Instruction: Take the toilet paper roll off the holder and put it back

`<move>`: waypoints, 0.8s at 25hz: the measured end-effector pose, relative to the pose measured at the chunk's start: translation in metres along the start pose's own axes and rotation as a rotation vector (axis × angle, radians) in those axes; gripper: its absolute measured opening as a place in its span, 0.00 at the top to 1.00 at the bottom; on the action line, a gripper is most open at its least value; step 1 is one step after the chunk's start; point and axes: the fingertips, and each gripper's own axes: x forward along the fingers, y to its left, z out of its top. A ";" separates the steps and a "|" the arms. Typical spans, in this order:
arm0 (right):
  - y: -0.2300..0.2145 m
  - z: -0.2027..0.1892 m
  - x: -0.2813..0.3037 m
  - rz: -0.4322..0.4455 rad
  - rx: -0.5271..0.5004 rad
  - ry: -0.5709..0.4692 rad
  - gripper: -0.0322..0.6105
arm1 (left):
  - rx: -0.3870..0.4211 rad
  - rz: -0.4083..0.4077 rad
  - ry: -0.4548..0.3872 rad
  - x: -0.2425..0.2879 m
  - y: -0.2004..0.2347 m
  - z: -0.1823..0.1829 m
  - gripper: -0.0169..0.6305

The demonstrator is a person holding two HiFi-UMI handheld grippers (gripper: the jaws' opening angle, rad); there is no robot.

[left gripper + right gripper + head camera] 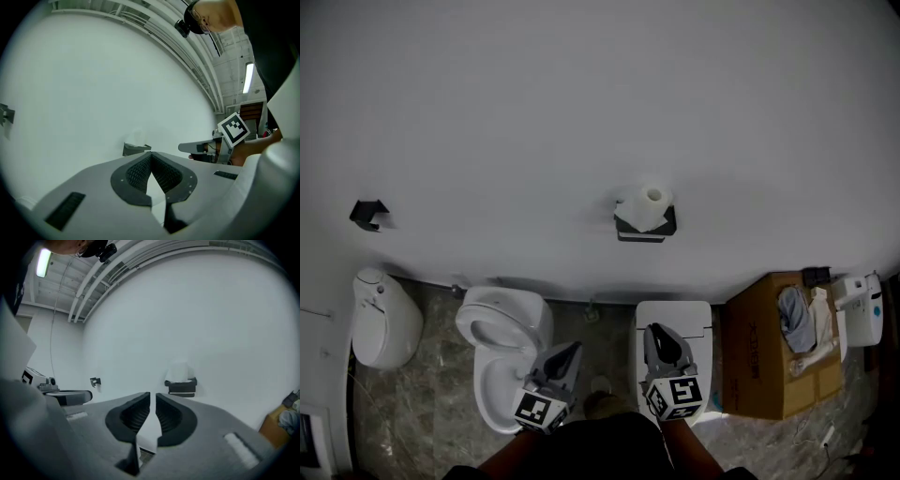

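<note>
Toilet paper roll (651, 204) held by neither gripper; left gripper (572, 349), grey shell with ribbed black pads, jaws clenched tip to tip on nothing; right gripper (654, 330), same build, jaws opening by a slit, nothing between; glossy white oval toilet (502, 323) and brown cardboard box (759, 356) on marbled floor (422, 403); farthest, on the plain white wall (581, 112), the soft white cylinder stands upright on its dark boxy holder (645, 230).

White wall (581, 94), marbled floor (431, 412)
</note>
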 end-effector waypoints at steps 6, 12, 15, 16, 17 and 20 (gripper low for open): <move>-0.051 0.016 0.062 0.013 -0.012 -0.015 0.83 | -0.030 0.020 0.026 0.059 0.016 0.005 0.95; -0.082 0.037 0.123 0.036 -0.042 -0.023 0.70 | -0.053 0.056 0.035 0.092 0.034 0.015 0.95; -0.099 0.048 0.146 0.002 -0.052 -0.042 0.60 | -0.031 0.063 0.025 0.100 0.046 0.012 0.95; -0.105 0.051 0.154 -0.012 -0.057 -0.048 0.54 | -0.025 0.068 0.025 0.103 0.048 0.011 0.95; -0.110 0.054 0.163 -0.022 -0.063 -0.052 0.51 | -0.010 0.072 0.027 0.105 0.051 0.008 0.95; -0.122 0.059 0.188 -0.033 -0.067 -0.048 0.45 | -0.001 0.087 0.038 0.108 0.061 0.004 0.95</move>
